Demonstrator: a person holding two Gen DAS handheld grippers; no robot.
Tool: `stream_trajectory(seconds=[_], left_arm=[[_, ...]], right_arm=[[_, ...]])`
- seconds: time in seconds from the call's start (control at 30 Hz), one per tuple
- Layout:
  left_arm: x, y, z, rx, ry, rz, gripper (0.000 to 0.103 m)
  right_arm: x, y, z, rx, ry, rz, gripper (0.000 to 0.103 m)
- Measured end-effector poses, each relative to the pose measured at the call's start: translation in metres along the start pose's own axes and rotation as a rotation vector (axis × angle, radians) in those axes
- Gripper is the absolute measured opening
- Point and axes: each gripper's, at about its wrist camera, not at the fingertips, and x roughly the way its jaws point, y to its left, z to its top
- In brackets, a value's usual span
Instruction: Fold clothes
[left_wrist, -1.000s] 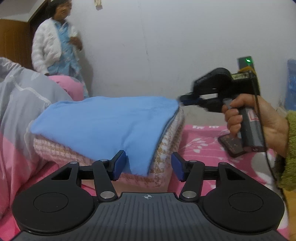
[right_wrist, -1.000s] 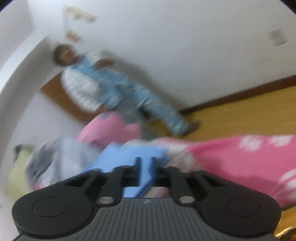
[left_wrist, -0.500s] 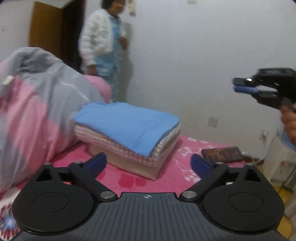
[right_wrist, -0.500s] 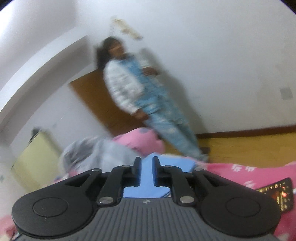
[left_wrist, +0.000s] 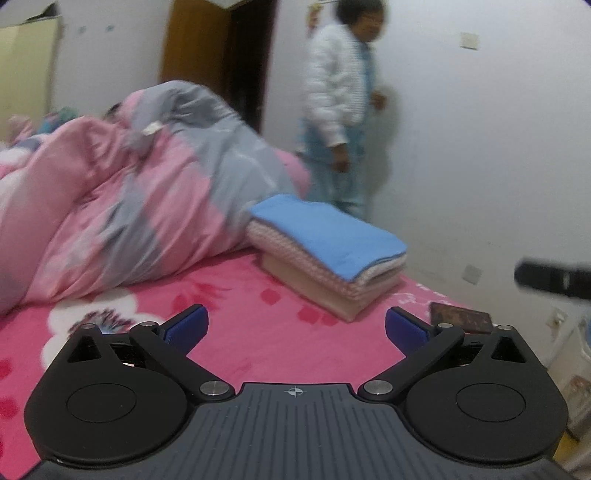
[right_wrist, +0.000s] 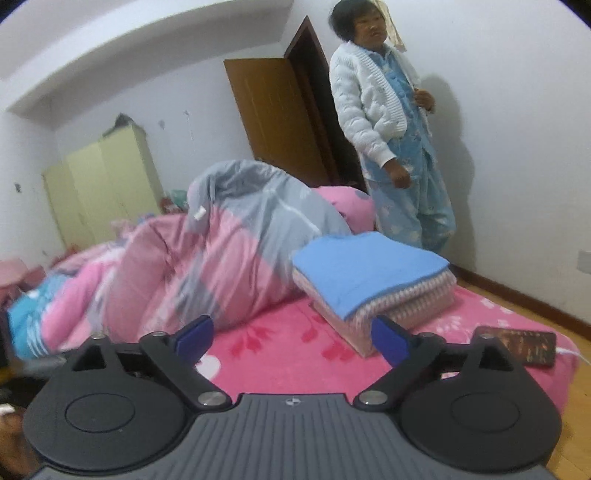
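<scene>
- Folded blue cloth garment tops neat pink knit stack beside rumpled pink-grey quilt; folding looks done.
- L gripper & R gripper: both agape, empty, away from stack.

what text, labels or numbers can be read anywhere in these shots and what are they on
None can be read.
Dark flat object at the bed's corner: reddish marks on its face, too blurred to tell if they are letters.
Left tool and right tool: only a small round crosshair mark on each body, no words.
Folded stack topped by the blue cloth: no tag or print visible.
Quilt: a small white tag, nothing legible on it.
</scene>
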Motion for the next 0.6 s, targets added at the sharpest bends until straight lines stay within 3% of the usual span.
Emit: stream_trajectory(seconds=[0.2,0.43,0.6], left_arm=[[-0.012,0.008,-0.006,-0.038,0.030,0.101,0.103],[-0.025,0.009,-0.014,-0.008,0.022,0.198,0.103],[-0.033,0.013,-0.010,-0.021,0.035,0.192,0.103]], right_arm=[[0.025,0.048,-0.028,-0.008,-0.014,-0.122,0.102],[0.017,0.073,-0.052,-0.071,0.023,-0.247,0.103],[0.001,0.081,-0.065,-0.125,0.018,-0.310,0.103]])
